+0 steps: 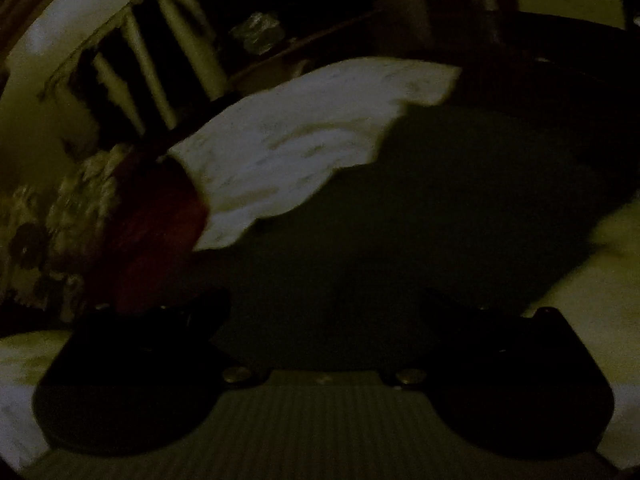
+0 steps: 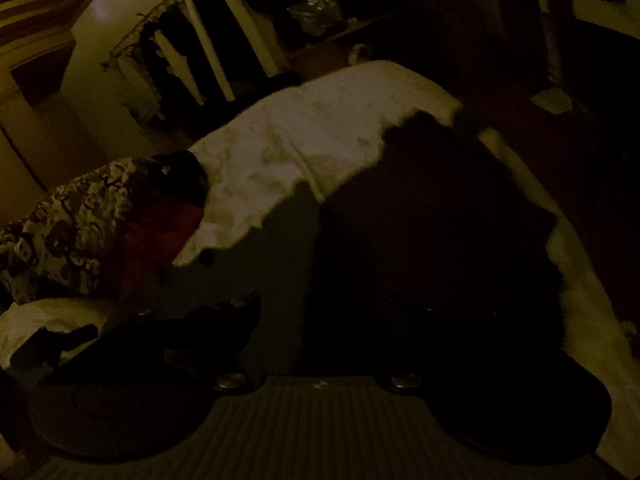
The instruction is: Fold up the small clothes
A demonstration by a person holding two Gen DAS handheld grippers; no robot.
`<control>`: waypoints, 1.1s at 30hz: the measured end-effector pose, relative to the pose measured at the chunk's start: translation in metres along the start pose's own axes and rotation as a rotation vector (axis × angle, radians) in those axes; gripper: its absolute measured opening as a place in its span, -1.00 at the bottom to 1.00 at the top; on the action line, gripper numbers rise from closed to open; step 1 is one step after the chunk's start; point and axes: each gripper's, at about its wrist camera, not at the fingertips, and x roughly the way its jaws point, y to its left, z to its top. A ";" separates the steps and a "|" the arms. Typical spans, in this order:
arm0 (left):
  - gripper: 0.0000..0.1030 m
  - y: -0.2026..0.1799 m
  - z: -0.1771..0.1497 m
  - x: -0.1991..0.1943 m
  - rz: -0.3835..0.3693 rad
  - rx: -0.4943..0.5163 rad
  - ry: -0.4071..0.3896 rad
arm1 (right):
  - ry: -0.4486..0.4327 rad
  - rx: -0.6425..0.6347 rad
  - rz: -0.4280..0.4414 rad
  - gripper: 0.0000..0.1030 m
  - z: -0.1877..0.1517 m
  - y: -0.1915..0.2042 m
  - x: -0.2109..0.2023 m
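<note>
The scene is very dark. A dark garment point(image 1: 440, 208) lies spread on a pale bed sheet point(image 1: 304, 136); it also shows in the right wrist view point(image 2: 432, 216) on the same sheet point(image 2: 304, 136). My left gripper point(image 1: 324, 304) hovers low over the garment's near part, its black fingers point(image 1: 200, 312) spread wide apart with nothing between them. My right gripper point(image 2: 332, 308) is also low over the garment, its fingers point(image 2: 236, 312) apart. The fingertips are hard to see against the dark cloth.
A dark red cloth point(image 1: 156, 232) and a flower-patterned cloth point(image 1: 80, 200) lie at the left on the bed; they also show in the right wrist view, red cloth point(image 2: 156, 232), patterned cloth point(image 2: 80, 216). A striped curtain point(image 2: 192, 52) and dark shelves stand behind the bed.
</note>
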 end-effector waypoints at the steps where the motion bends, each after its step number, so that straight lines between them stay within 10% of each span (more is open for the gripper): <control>1: 1.00 -0.014 0.001 -0.004 -0.003 0.022 -0.013 | 0.005 0.004 0.003 1.00 -0.004 -0.003 -0.005; 16: 0.94 -0.122 0.004 0.008 0.105 0.249 -0.091 | -0.023 0.070 0.044 1.00 -0.026 -0.026 -0.028; 18: 0.54 -0.129 0.005 0.016 0.106 0.264 -0.084 | -0.023 0.070 0.042 1.00 -0.027 -0.028 -0.029; 21: -0.15 -0.133 0.008 0.023 0.040 0.244 -0.058 | -0.025 0.069 0.034 1.00 -0.028 -0.030 -0.031; 27: -0.53 -0.115 0.018 0.035 -0.040 0.158 -0.021 | -0.025 0.085 0.029 1.00 -0.029 -0.038 -0.032; 33: -0.64 -0.054 0.031 0.047 -0.301 -0.122 0.092 | -0.024 0.085 0.044 1.00 -0.027 -0.037 -0.030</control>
